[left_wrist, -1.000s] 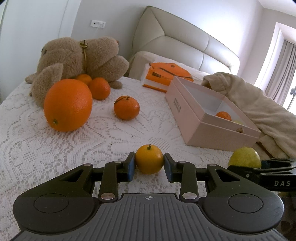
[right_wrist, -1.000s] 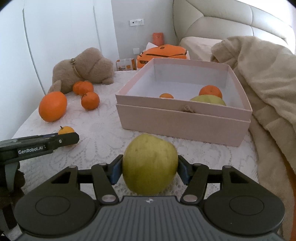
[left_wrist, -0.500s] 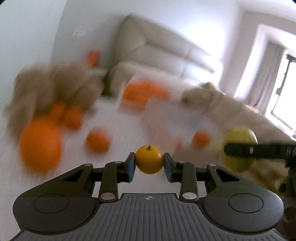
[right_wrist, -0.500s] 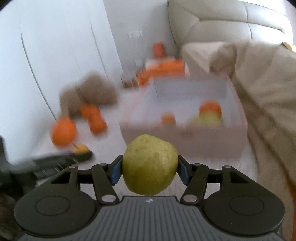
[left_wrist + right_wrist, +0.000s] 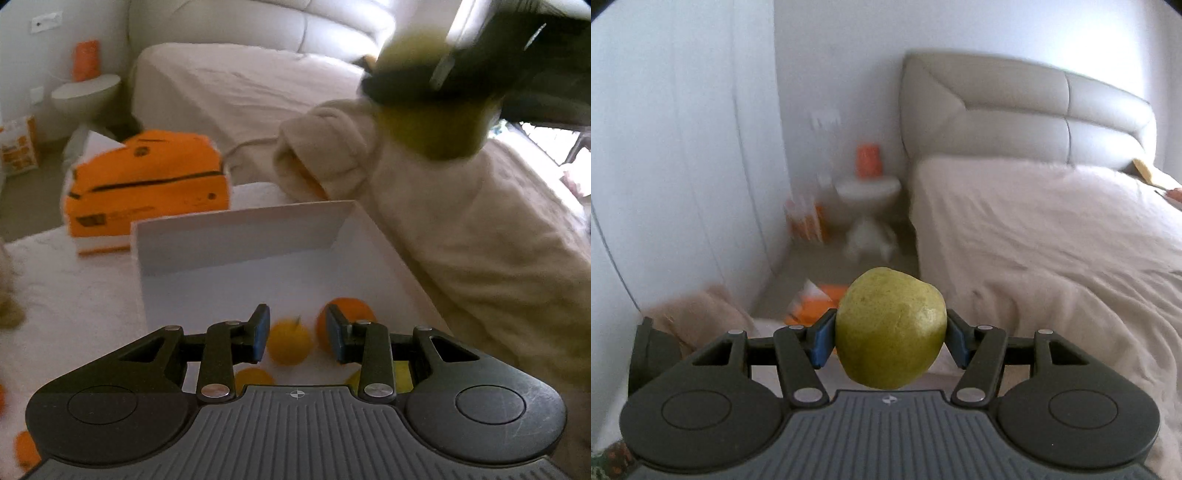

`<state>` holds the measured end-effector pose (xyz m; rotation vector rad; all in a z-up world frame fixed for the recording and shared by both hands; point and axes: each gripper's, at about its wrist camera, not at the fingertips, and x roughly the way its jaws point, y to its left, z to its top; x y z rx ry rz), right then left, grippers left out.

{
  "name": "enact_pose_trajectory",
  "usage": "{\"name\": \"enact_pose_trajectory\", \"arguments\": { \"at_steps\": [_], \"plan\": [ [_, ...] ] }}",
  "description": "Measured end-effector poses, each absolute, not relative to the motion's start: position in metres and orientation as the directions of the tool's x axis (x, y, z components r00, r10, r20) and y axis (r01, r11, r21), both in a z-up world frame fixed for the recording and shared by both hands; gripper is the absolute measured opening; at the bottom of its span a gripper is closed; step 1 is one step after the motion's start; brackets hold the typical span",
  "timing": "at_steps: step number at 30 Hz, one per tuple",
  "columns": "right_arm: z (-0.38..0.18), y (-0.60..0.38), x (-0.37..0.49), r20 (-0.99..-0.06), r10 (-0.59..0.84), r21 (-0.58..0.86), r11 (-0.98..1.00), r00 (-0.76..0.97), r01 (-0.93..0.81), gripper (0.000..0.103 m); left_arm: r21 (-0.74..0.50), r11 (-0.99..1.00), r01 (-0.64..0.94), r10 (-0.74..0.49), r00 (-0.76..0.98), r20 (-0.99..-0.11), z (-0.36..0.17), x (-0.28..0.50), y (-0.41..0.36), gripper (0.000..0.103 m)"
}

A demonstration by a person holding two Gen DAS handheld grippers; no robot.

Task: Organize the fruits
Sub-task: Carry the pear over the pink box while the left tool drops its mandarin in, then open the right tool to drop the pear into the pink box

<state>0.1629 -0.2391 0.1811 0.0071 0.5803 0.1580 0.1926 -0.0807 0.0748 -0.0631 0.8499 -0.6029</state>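
My left gripper is open above the pale pink box. A small yellow-orange citrus is blurred between and below the jaws, apart from both pads, inside the box. An orange lies beside it, with another small orange and a green fruit partly hidden by the gripper. My right gripper is shut on a green pear, held high; it also shows blurred in the left wrist view, above and right of the box.
An orange-and-white carton stands behind the box on the lace cloth. A beige blanket lies along the box's right side. A bed and a small white side table lie beyond. An orange sits at the bottom left.
My left gripper moved over the box and opened, letting go of the small citrus, which is now below the jaws. My right gripper rose with the pear.
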Motion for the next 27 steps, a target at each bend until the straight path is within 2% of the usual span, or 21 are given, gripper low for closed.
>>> {"name": "enact_pose_trajectory", "arguments": {
  "at_steps": [4, 9, 12, 16, 19, 24, 27],
  "plan": [
    [0.148, -0.246, 0.185, -0.646, 0.111, 0.024, 0.992, 0.755, -0.125, 0.06, -0.33, 0.824, 0.461, -0.562, 0.587, -0.583, 0.078, 0.169, -0.053, 0.037],
    [0.1, -0.238, 0.213, -0.755, 0.127, 0.077, 0.991, 0.644, -0.106, 0.06, -0.322, 0.848, 0.42, -0.529, 0.707, -0.47, 0.081, 0.1, 0.006, 0.037],
    [0.079, -0.222, 0.23, -0.79, 0.117, 0.065, 0.992, 0.601, -0.108, 0.06, -0.354, 0.86, 0.367, -0.502, 0.733, -0.46, 0.072, 0.064, 0.043, 0.037],
    [0.057, -0.208, 0.248, -0.827, 0.052, 0.0, 0.996, 0.56, -0.092, 0.06, -0.337, 0.893, 0.298, -0.436, 0.762, -0.479, 0.059, 0.031, 0.076, 0.037],
    [0.045, -0.212, 0.255, -0.868, 0.058, 0.031, 0.998, 0.494, -0.064, 0.06, -0.377, 0.896, 0.235, -0.4, 0.796, -0.454, 0.061, 0.021, 0.1, 0.037],
    [0.057, -0.209, 0.235, -0.841, 0.06, 0.024, 0.997, 0.538, -0.073, 0.063, -0.375, 0.926, 0.042, -0.2, 0.898, -0.393, 0.068, 0.003, 0.148, 0.037],
    [0.082, -0.197, 0.216, -0.779, 0.012, -0.058, 0.994, 0.627, -0.091, 0.071, -0.372, 0.925, -0.085, -0.081, 0.909, -0.408, 0.071, 0.001, 0.173, 0.037]
  ]
}}
